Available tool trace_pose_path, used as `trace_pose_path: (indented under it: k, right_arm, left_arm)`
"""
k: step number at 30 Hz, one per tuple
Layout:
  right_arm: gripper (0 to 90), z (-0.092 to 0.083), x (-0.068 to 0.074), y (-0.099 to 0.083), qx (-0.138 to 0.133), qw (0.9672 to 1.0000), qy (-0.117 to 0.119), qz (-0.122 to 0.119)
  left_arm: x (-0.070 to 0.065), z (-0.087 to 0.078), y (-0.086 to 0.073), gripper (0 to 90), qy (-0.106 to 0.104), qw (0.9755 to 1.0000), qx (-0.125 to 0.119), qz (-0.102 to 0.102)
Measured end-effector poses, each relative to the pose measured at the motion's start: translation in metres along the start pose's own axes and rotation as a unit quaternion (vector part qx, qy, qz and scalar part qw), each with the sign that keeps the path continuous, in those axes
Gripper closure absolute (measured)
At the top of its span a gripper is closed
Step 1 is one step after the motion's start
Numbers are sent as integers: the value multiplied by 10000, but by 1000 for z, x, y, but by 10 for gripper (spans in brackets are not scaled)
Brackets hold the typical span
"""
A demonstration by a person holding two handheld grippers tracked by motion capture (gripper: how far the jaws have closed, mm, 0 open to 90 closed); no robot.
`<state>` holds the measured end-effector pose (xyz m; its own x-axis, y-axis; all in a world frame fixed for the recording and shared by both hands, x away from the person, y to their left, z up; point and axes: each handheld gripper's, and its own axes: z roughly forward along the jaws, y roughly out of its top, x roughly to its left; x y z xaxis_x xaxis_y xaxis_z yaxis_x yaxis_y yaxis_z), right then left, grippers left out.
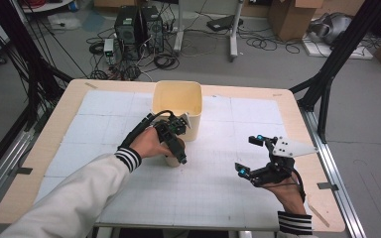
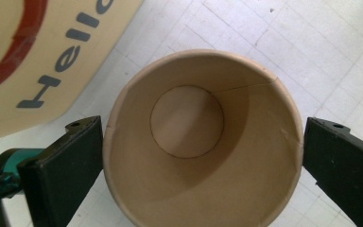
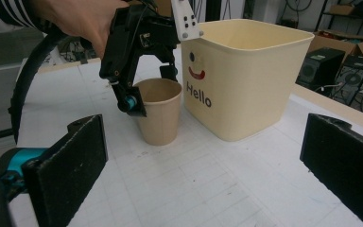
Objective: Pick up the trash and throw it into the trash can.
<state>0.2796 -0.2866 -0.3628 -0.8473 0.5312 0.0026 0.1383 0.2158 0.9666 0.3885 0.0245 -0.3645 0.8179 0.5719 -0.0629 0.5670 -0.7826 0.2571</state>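
A brown paper cup [image 1: 172,159] stands upright and empty on the gridded white mat, just in front of a cream bin [image 1: 177,101] printed with "Hello" and a smile. My left gripper [image 1: 176,148] points down over the cup, open, one jaw on each side of the rim. In the left gripper view the cup [image 2: 203,142] sits between the jaws, the left jaw touching the rim and the right one a hair off it. My right gripper [image 1: 248,155] is open and empty at the right of the mat, facing the cup [image 3: 158,118] and the left gripper [image 3: 153,90].
The bin [image 3: 246,80] stands close behind and to the right of the cup in the right gripper view. The mat [image 1: 218,198] lies on a wooden table [image 1: 44,163]. Beyond the far edge are computer towers, cables, stands and cardboard boxes on the floor.
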Motion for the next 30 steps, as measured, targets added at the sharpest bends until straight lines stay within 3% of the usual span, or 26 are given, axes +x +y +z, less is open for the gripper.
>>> trace_pose_path:
  k: [12, 30]
  right_arm:
    - [3, -1, 0, 0, 16, 10000, 9, 36]
    - [3, 0, 0, 0, -1, 10000, -5, 0]
  left_arm:
    - [-4, 8, 1, 17, 164, 9998, 17, 141]
    - [-4, 17, -5, 24, 186, 9998, 31, 68]
